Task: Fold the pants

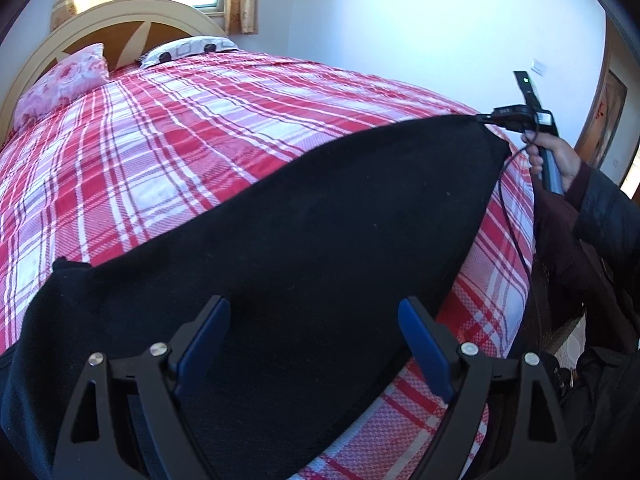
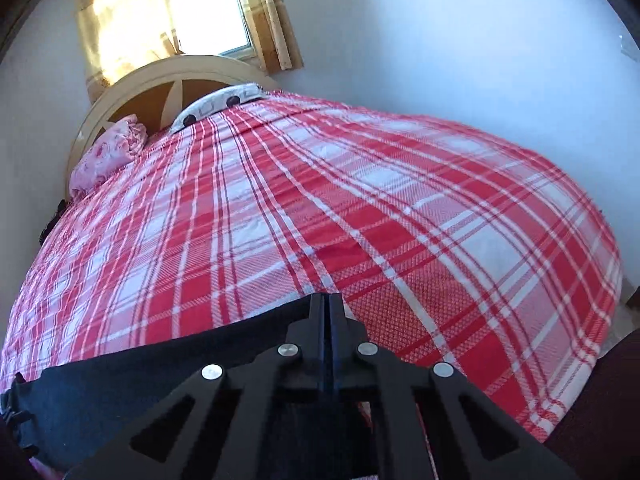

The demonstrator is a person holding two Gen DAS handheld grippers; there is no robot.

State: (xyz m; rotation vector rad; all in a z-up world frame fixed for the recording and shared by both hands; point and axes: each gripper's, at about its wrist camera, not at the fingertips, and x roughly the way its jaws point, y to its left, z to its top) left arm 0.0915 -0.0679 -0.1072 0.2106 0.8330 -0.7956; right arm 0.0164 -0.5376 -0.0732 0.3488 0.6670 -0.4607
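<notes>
Pants (image 1: 280, 248), black, one item: spread flat along the near edge of the bed, long axis running left to right, the far right corner drawn to a point.

Left gripper (image 1: 314, 344): near left, jaws wide apart, blue pads (image 1: 204, 344) hovering over the broad left portion of the cloth; nothing between them. It is the nearer tool to the bulk of the garment, which lies directly ahead of and below its jaws.

Right gripper (image 2: 329, 308): far right end of the garment, jaws fully together. From the left wrist view its tip meets the pointed corner; whether fabric is actually pinched cannot be told, though the taut point suggests it. A hand (image 1: 560, 160) in a dark sleeve carries it.

Judgement: the coming fold likely turns on carrying the right end leftward along the long axis, over the portion beneath the left gripper.

Bedspread (image 2: 360, 208), red and white plaid: smooth, nothing lying in the fold's path.

Pink pillow (image 1: 64, 84), patterned white pillow (image 1: 188, 50), headboard (image 1: 132, 12), curtained window (image 2: 208, 4): far left, well apart from the garment.

Cable (image 1: 516, 240): hangs from the right tool beside the bed's right edge; could snag.
</notes>
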